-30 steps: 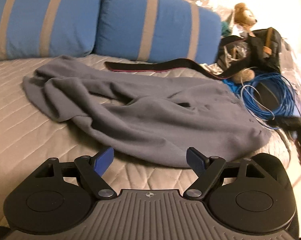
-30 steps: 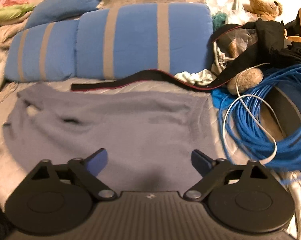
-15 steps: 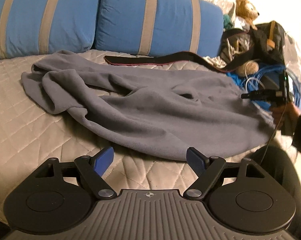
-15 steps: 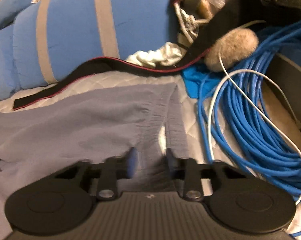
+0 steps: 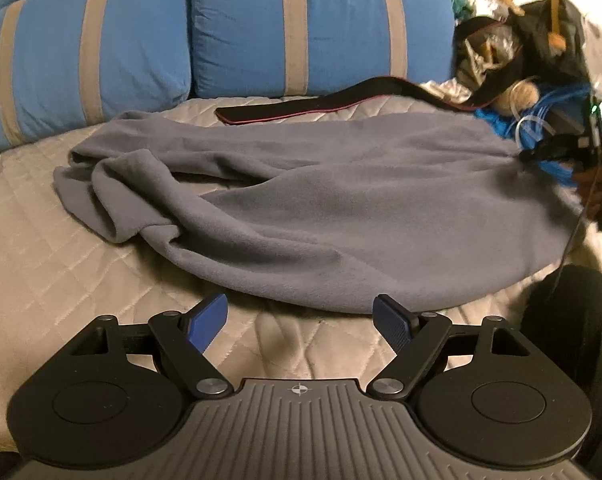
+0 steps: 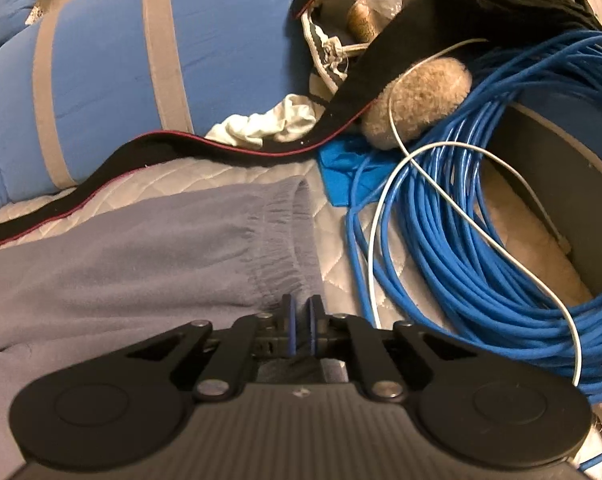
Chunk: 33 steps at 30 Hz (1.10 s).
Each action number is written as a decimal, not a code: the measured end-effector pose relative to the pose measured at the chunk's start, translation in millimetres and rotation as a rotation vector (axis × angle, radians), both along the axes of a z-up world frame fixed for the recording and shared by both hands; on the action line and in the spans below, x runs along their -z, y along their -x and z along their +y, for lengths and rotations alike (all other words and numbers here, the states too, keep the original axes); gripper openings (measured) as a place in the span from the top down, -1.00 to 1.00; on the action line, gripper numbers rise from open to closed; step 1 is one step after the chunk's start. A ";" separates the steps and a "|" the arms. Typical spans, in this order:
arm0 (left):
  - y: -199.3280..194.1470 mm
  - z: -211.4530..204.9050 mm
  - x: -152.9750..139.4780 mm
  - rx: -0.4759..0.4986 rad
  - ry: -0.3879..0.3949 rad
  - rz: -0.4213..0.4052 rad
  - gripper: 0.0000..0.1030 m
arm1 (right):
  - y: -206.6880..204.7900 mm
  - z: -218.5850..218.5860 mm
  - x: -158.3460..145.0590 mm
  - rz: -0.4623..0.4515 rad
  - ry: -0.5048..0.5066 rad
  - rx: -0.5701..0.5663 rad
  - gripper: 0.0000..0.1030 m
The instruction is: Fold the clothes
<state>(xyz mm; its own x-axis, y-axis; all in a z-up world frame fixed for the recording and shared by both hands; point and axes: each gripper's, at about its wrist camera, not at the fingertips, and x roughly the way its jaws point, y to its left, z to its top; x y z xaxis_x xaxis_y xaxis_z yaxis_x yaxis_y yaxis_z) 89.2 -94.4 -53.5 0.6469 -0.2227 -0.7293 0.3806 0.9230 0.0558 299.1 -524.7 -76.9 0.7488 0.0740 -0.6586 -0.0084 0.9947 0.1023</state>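
right claw [image 6: 299, 330] closing on the grey garment's [image 6: 121, 272] waistband – a thin pinch may slip, or snag the blue cable [image 6: 461, 264]; left claw [image 5: 301, 324] open, empty

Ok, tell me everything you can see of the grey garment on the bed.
The grey garment looks like soft fleece, with a gathered elastic band at one end. It lies unfolded and rumpled across the quilted bed cover, bunched into folds at its far left. A black strap lies just behind it and a coil of blue cable sits beside the banded end. The right gripper is closing on that banded edge; the left gripper hovers open, short of the near hem.
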 end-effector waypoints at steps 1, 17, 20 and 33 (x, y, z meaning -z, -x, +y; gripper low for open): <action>0.2 -2.9 -0.1 -0.007 -0.030 -0.002 -0.54 | 0.9 0.8 -0.2 0.001 0.000 0.000 0.78; 14.3 -19.7 -7.4 -0.059 -0.359 -0.081 -0.54 | 95.4 42.9 -93.8 -0.165 0.087 -0.196 -0.93; 17.4 -17.9 -10.9 -0.055 -0.373 -0.082 -0.54 | 112.5 52.8 -116.4 -0.161 0.084 -0.224 -0.95; 20.8 -0.1 -16.2 -0.044 -0.408 -0.036 -0.54 | 169.6 95.1 -153.5 -0.107 0.211 -0.386 -1.00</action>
<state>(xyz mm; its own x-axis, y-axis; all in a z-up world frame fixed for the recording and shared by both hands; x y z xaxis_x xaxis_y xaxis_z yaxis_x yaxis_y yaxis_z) 68.4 -94.5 -37.3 0.6758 0.1087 -0.7290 0.3323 0.8379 0.4330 129.5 -429.6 76.6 0.7572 0.2335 -0.6100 -0.3822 0.9157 -0.1239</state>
